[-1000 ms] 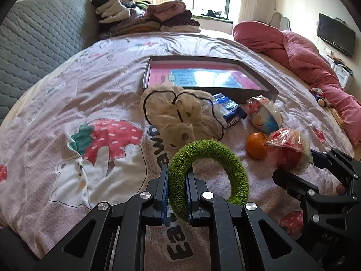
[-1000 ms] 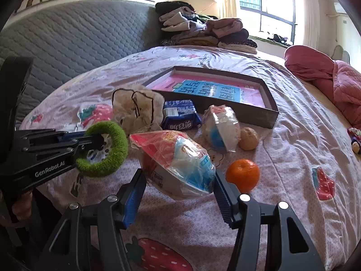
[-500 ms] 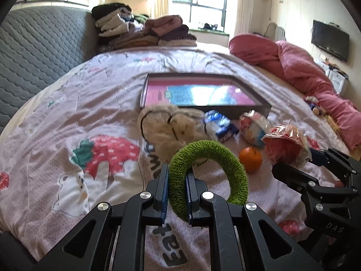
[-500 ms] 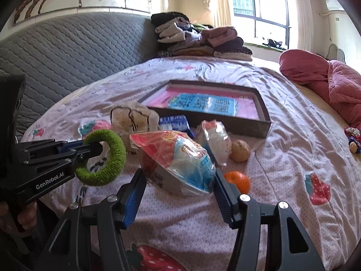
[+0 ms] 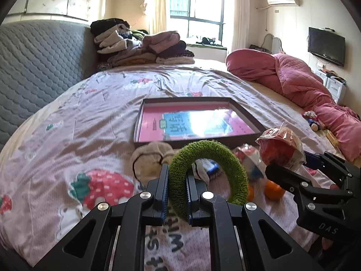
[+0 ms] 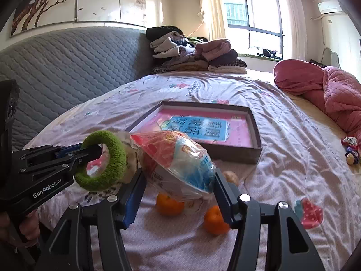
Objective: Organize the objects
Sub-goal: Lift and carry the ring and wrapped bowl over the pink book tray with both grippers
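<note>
Pinching a green ring (image 5: 207,176) in the left gripper (image 5: 177,189) and a wrapped snack (image 6: 178,164) in the right gripper (image 6: 178,194), the person had filled nothing in the tray (image 5: 140,122); oranges (image 6: 215,220) remained.

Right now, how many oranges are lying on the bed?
2. One orange lies under the held snack bag; the other orange lies beside the right gripper's right finger. Others may be hidden behind the bag.

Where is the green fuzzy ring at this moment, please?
The green fuzzy ring is pinched in the left hand-held gripper, above the bedspread, just left of the wrapped snack bag.
</note>
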`<state>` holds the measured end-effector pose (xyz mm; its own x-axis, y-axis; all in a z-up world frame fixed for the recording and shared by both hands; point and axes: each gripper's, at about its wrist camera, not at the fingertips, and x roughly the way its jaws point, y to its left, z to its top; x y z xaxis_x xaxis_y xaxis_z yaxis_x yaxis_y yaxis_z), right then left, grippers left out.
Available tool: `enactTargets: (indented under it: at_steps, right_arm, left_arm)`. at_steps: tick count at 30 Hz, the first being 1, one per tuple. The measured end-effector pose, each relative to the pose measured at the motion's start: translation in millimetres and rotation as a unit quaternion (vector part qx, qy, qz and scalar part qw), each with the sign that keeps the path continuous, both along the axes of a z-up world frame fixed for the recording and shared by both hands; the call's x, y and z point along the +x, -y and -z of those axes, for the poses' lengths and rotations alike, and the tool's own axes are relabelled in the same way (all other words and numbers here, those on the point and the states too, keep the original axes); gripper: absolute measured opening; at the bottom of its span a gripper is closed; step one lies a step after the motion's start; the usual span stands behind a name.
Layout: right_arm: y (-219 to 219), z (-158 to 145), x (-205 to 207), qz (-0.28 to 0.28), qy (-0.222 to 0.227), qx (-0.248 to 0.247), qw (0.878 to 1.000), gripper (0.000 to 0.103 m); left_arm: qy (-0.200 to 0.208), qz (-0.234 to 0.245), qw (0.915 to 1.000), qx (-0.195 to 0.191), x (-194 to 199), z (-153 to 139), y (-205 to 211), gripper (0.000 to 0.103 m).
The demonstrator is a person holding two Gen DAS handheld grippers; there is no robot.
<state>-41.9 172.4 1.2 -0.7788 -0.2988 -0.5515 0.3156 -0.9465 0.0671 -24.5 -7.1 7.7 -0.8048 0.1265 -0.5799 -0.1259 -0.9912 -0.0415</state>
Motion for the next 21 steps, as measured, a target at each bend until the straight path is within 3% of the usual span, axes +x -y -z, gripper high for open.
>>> enactTargets:
  at_steps: [21]
  right_arm:
    - [-18.6,-26.6,-57.1,0.031,-0.030,0.000,0.999,0.059]
  left_arm:
    - [-0.026,0.001,0.9996,0.004,-73.1,-27.5,9.0,0.012]
